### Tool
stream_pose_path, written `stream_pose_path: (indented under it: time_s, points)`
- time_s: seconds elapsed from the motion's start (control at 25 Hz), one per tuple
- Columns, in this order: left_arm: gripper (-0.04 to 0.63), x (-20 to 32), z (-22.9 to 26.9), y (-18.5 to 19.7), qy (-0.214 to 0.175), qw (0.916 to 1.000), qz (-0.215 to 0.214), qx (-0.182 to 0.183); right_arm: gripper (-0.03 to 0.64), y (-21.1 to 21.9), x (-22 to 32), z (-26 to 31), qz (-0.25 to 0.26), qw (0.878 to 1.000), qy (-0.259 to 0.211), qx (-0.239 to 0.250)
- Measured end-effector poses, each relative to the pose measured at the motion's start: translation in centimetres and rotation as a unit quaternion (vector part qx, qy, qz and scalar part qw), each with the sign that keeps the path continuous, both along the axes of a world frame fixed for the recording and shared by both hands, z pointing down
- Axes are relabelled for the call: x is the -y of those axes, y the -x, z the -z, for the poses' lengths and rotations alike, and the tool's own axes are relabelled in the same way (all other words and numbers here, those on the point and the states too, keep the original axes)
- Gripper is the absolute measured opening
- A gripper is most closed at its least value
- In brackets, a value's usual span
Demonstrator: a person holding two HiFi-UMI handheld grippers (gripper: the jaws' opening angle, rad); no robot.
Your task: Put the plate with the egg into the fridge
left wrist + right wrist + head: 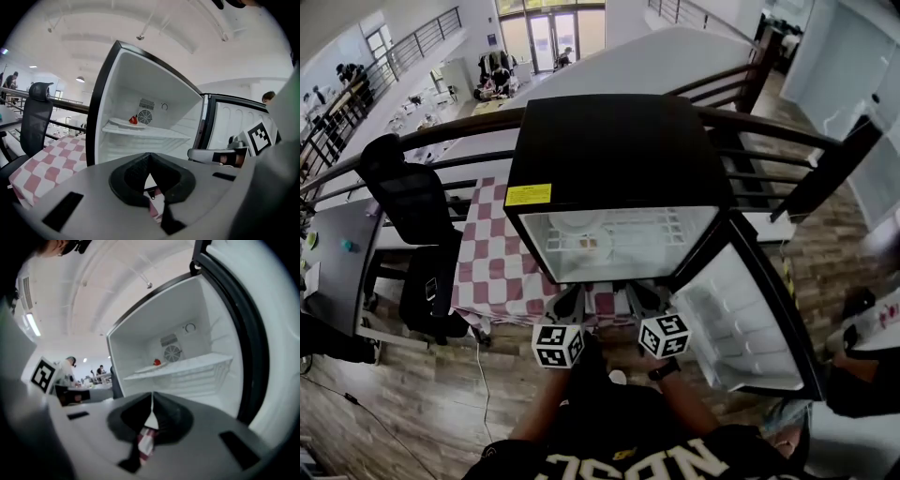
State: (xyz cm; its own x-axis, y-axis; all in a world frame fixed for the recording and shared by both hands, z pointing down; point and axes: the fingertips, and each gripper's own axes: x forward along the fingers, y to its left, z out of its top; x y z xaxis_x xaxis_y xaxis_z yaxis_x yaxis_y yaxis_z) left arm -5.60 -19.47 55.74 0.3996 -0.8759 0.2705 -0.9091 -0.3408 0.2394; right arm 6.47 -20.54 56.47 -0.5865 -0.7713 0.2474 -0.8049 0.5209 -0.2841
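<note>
From where I stand, the left gripper (149,157) and right gripper (152,397) are both clenched on nothing, and the plate with the egg (570,227) sits at their twelve o'clock, on the open fridge's (609,141) shelf (675,239).

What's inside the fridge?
A white plate with something red sits on the fridge's wire shelf, a round fan behind it. The left gripper covers the bottom.

A black chair (408,202) stands beside a red and white checked tablecloth (492,267) on a brown wood floor (412,412), with a dark railing (769,129) behind and glass doors (553,37) far off.
</note>
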Motion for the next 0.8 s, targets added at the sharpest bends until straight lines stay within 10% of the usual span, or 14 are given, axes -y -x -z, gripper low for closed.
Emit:
stream_pose_path:
  time_s: [0.8]
  points:
    - [0.021, -5.5, 3.1, -0.8, -0.041, 0.9989, -0.005, 0.021, 0.021, -1.7, -5.5, 5.7, -0.007, 0.997, -0.06, -0.039]
